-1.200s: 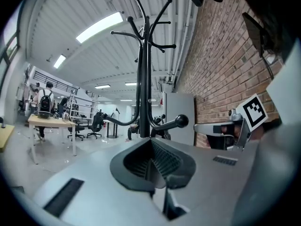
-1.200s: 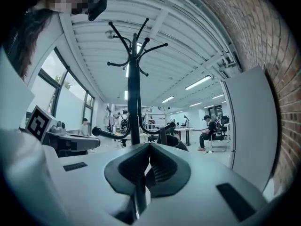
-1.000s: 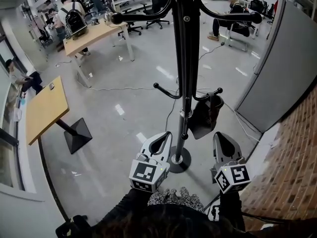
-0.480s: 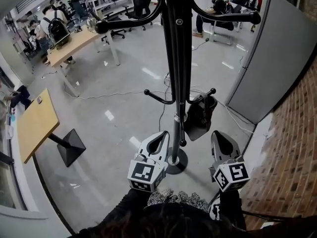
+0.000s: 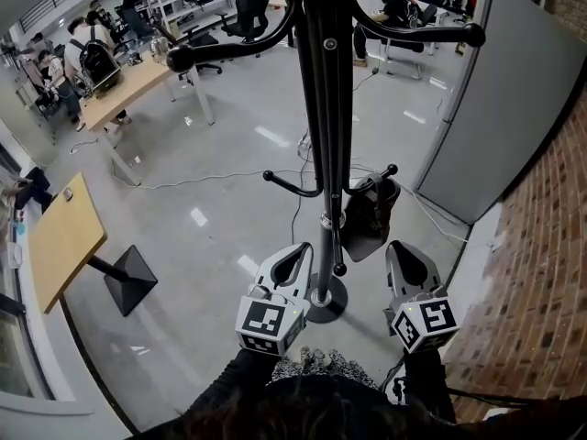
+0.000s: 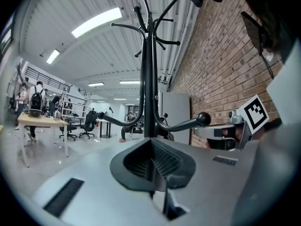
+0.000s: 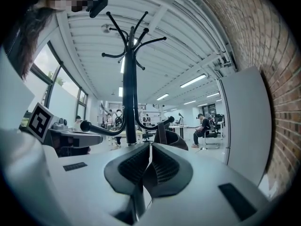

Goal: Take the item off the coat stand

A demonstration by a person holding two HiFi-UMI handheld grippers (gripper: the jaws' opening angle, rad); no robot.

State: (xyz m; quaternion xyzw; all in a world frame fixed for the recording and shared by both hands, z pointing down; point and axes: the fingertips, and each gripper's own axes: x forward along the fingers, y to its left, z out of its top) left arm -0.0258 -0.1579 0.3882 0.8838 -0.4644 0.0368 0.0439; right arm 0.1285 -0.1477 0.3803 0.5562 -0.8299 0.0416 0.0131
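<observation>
Item: a dark bag (image 5: 371, 216), the only thing that hangs on the coat stand (image 5: 326, 108).
Place: just right of the pole, low on the stand, under a short lower hook (image 5: 379, 177). It hangs free above the floor, further away than the round base (image 5: 323, 298).
Handling: it looks soft and slack, with an open mouth, so I judge it is light and will bend and swing when lifted. It does not seem fragile.
Where to hold: the strap or the upper rim close to the hook looks best. The body would only fold. How the strap sits on the hook is too small to tell.
Left gripper (image 5: 295, 262): near, just left of the pole. Its ribbed pads (image 6: 164, 161) meet and nothing is between them.
Right gripper (image 5: 406, 262): near, right of the pole and nearer than the bag, not touching it. Its jaws are together and empty.
Next move calls for: opening the jaws, then lifting the strap up over the ball end of the hook.
</observation>
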